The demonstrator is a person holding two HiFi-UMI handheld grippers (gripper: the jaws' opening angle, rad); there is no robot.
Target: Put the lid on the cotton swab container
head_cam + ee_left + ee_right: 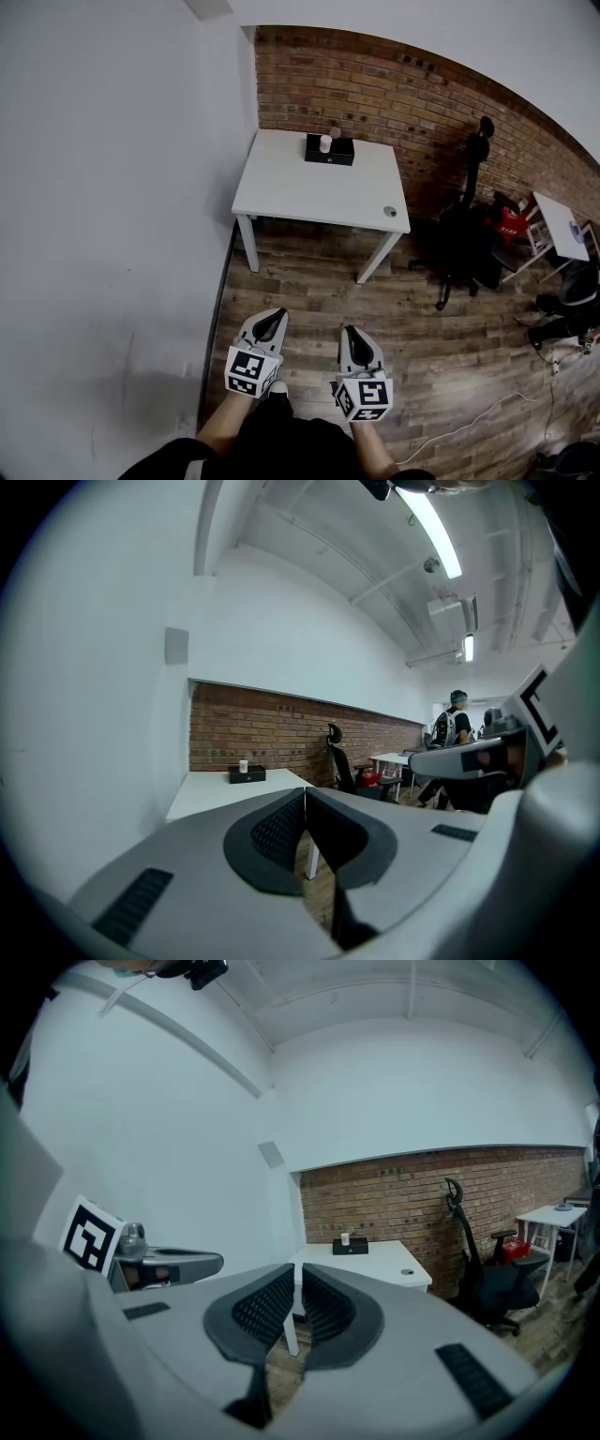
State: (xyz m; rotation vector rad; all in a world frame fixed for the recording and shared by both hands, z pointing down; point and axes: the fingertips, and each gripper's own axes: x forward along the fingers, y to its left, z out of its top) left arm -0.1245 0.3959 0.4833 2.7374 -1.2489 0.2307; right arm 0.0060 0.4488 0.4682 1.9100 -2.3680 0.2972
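Note:
A white table (309, 192) stands ahead against the brick wall. At its far edge a black box (329, 150) carries a small white container (325, 143). A small round grey lid (390, 212) lies near the table's front right corner. My left gripper (273, 320) and right gripper (352, 334) are both shut and hold nothing, side by side over the wooden floor, well short of the table. The left gripper view shows the box (247, 775) and container (243, 766) far off. In the right gripper view I see the container (345, 1239) and the lid (407, 1272).
A white wall (103, 234) runs along the left. To the right of the table stand a black office chair (464, 234), a red bag (511, 223) and a second white table (561, 225). A person (455, 726) stands far off at the right. A cable lies on the floor (469, 412).

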